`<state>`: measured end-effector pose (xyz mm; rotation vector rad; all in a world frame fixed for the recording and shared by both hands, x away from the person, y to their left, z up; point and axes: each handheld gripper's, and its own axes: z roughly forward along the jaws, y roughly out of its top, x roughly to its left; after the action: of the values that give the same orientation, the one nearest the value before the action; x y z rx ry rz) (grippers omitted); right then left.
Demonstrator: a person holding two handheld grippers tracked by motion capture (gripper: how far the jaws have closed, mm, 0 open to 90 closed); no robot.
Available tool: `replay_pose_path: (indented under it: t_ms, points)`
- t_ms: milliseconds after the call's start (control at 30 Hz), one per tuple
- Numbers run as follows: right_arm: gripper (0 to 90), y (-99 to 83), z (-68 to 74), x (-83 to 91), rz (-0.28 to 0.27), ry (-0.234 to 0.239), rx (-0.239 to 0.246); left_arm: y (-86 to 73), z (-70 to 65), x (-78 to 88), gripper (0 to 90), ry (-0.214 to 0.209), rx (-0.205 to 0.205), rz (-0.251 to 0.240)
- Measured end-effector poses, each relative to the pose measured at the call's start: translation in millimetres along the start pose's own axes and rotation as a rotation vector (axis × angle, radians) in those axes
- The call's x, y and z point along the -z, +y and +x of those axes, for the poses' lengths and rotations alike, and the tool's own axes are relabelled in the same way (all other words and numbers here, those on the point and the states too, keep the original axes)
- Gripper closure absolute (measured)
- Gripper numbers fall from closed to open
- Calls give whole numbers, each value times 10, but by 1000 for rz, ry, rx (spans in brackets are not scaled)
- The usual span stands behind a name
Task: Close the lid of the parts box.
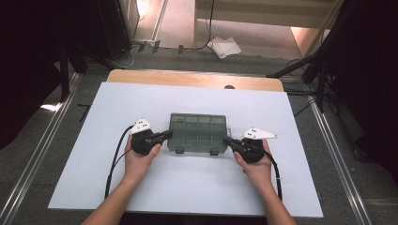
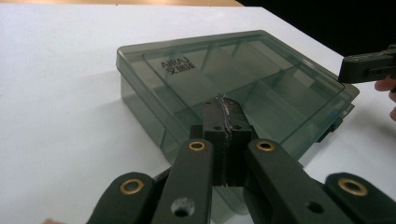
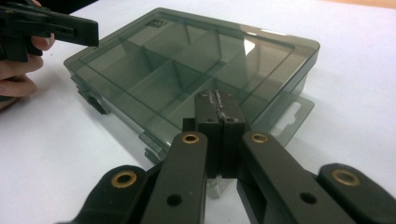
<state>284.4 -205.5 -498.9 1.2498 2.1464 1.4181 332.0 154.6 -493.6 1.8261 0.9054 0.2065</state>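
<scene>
Both tongs, left (image 1: 167, 135) and right (image 1: 226, 139), closed (empty) beside box (image 1: 198, 132).

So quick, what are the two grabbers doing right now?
Left gripper: fingers closed, holding nothing, tips at the grey plastic box.
Right gripper: fingers closed, holding nothing, at the box's other end.

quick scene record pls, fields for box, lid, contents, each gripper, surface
box: smoky clear compartment box, flat at mid table
lid: closed
contents: no items visible in the compartments
left gripper: jaws shut, nothing between them, tip at the box's left end
right gripper: jaws shut, nothing between them, tip at the box's right end
surface: white sheet over a wooden table
</scene>
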Motion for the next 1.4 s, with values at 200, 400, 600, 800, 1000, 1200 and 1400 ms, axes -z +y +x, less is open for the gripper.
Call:
replay_pose_path:
  t_ms: [200, 400, 600, 800, 1000, 1200, 1400]
  points:
    - [900, -52, 8, 15, 5, -1, 12, -30, -67, 54, 896, 32, -34, 8]
    - [900, -78, 22, 21, -10, -14, 36, -32, -77, 53, 898, 41, -43, 11]
    - [807, -113, 15, 59, -38, -12, 12, -46, -78, 96, 886, 44, -43, 6]
    - [383, -162, 5, 144, -77, -21, 22, -98, -102, 167, 465, 11, -60, 6]
    - [0, -206, 3, 211, -75, -24, 34, -136, -86, 267, 0, -15, -77, -4]
    - [0, -235, -28, 294, -95, -28, 19, -169, -73, 449, 0, -35, -107, -68]
    - [0, -301, -85, 429, -114, -45, 10, -247, -33, 633, 0, -20, -123, -94]
